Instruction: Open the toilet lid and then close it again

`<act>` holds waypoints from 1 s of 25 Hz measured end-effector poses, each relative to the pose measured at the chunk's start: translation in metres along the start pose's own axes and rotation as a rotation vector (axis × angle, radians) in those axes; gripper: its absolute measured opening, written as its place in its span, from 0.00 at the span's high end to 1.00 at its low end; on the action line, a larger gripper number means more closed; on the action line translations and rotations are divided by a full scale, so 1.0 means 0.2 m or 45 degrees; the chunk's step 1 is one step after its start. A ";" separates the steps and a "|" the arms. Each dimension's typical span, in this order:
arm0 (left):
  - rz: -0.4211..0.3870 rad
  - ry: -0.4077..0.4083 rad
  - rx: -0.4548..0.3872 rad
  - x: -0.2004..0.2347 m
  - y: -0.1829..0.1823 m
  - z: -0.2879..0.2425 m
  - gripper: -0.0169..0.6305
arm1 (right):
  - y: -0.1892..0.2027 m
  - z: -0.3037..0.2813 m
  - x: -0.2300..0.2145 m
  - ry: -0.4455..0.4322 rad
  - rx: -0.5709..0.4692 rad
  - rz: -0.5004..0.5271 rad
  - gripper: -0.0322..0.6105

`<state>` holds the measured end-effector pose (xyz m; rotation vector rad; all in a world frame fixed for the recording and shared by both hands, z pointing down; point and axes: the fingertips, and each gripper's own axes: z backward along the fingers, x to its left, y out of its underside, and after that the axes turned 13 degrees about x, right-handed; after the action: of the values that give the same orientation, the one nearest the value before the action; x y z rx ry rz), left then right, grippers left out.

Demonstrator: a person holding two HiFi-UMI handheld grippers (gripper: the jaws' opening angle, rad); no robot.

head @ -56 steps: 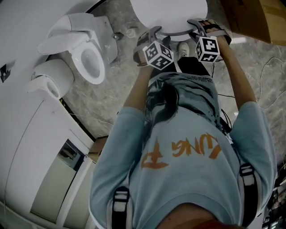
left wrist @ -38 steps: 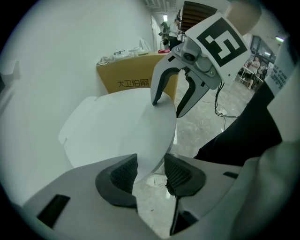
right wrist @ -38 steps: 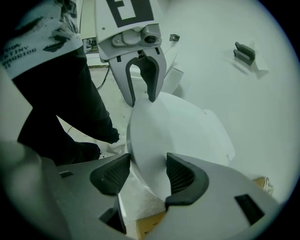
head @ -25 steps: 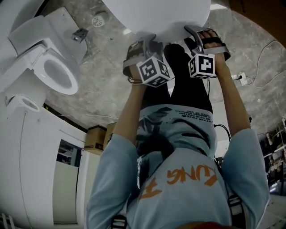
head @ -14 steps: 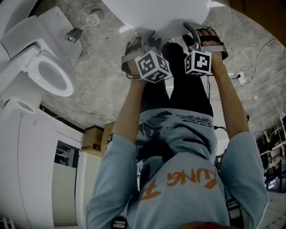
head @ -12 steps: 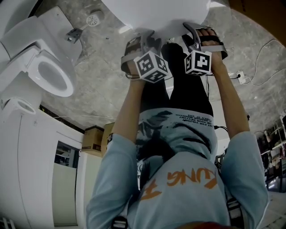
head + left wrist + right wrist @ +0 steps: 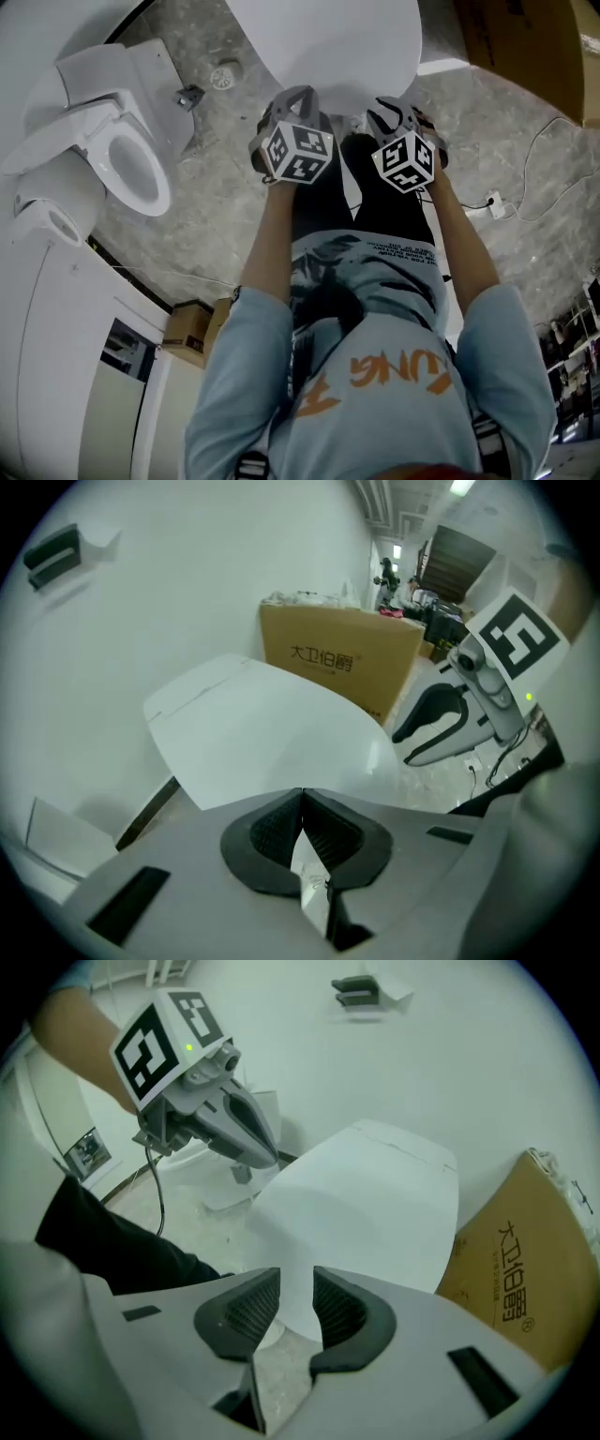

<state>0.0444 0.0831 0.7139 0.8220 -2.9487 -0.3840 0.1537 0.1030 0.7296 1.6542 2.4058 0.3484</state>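
Though glossy-white, toilet lid point(image 7: 328, 47) between right hand-held gripper point(image 7: 295, 1283) jaws, parted, closing; left hand-held gripper point(image 7: 302, 797) clenched.

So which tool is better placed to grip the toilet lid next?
Probably right: the right tool has its jaws apart, just been closing, with the rim of the toilet lid showing between them. The left tool is shut on nothing and would have to reopen.

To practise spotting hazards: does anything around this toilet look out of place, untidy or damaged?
Nothing looks spilled or broken. A cardboard box stands close beside the toilet lid, which is odd for a bathroom, and a loose plug and cable lie on the floor.
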 end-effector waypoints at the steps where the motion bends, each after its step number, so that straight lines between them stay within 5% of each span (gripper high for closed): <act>1: 0.025 -0.012 -0.035 0.03 -0.03 0.07 0.93 | -0.05 0.05 -0.01 -0.001 -0.033 -0.028 0.77; 7: 0.256 -0.113 -0.254 0.23 -0.15 0.53 0.93 | -0.39 0.42 -0.12 -0.007 -0.266 -0.148 0.93; 17: 0.592 -0.356 -0.663 0.47 -0.34 1.38 0.93 | -0.91 1.11 -0.21 -0.013 -0.668 -0.322 0.93; 25: 0.690 -0.547 -0.949 0.61 -0.52 1.97 0.93 | -1.35 1.83 -0.41 0.007 -1.066 -0.483 0.93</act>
<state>-0.0549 0.0224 0.3041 -0.1650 -2.7975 -1.6078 0.0513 -0.0380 0.3006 0.8134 2.0470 1.0890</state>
